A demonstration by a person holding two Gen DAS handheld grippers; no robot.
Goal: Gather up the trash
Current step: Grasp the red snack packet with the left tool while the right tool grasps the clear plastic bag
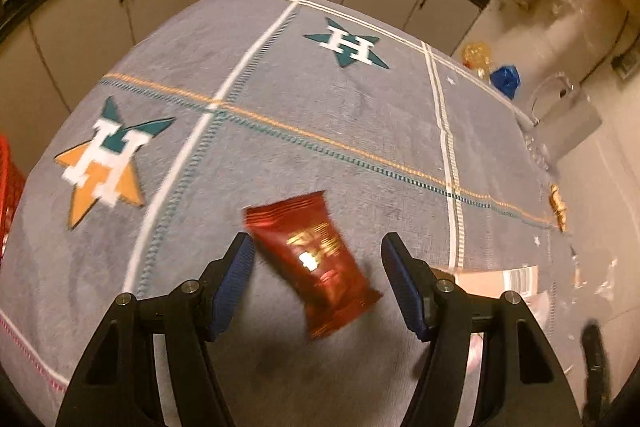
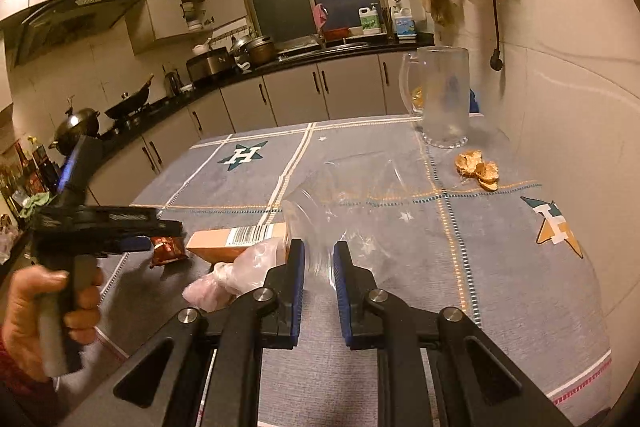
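Observation:
A red snack wrapper [image 1: 316,263] lies on the grey towel-covered table [image 1: 320,115], between the spread fingers of my left gripper [image 1: 318,247], which is open just above it. It also shows in the right wrist view [image 2: 168,249] under the left gripper [image 2: 136,227]. My right gripper [image 2: 319,249] is shut on a clear plastic bag [image 2: 344,187] that lies open toward the table's middle. A cardboard box with a barcode [image 2: 236,241] and a crumpled pinkish plastic bag [image 2: 236,275] lie beside it. Orange peel pieces [image 2: 478,167] lie near the wall.
A glass mug [image 2: 440,99] stands at the table's far right by the wall. The box [image 1: 496,281] lies right of the left gripper. A red basket [image 1: 8,187] is at the table's left edge. Kitchen cabinets and counter [image 2: 280,67] run behind.

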